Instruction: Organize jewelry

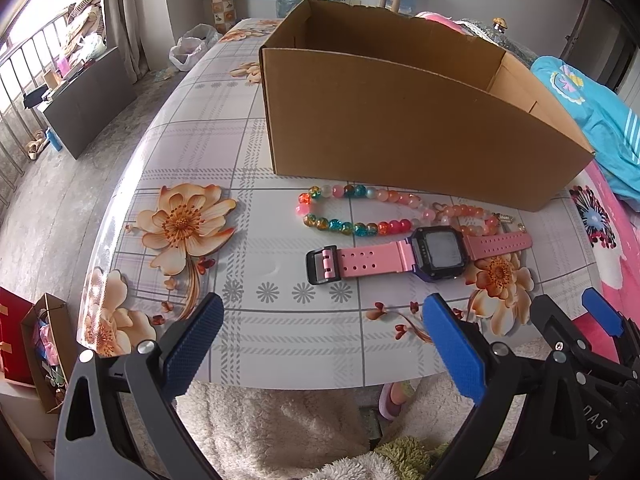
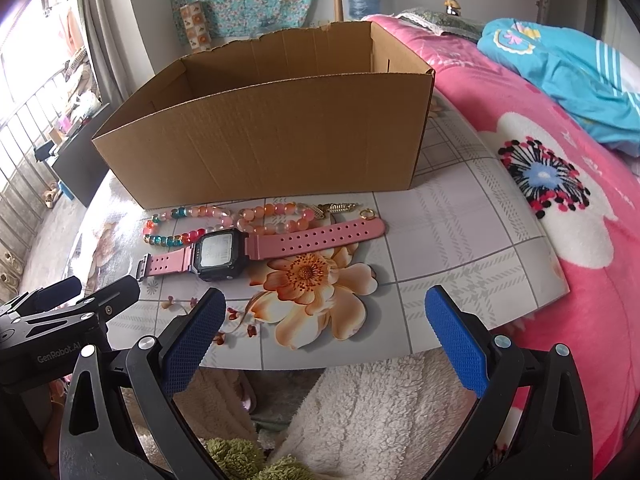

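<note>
Nothing is being held yet; the pick-up step is judged to be just starting. The left gripper (image 1: pixel 320 344) is being hovered over the near edge of the table (image 1: pixel 248 320), fingers spread wide apart and empty. The right gripper (image 2: pixel 324 344) is being held alongside it, also spread apart and empty, over the same near edge.

The pink watch (image 1: pixel 416 254) is lying flat, strap stretched out, toward the near-right part of the table as seen from the left wrist. The bead bracelet (image 1: pixel 360 210) is lying just behind it, touching or nearly touching the watch strap, with a small gold clasp piece (image 2: pixel 340 207) at its right end. The cardboard box (image 1: pixel 400 128) is standing open just behind the beads; its inside floor is not being shown.

Next move is judged to call for one gripper being lowered onto the watch or beads, closed, then lifted over the box's front wall. The tall front wall is what is standing in the way. The bracelet's closeness to the strap may be causing a double grab. A pink blanket (image 2: pixel 560 220) is lying off the table's right edge.
</note>
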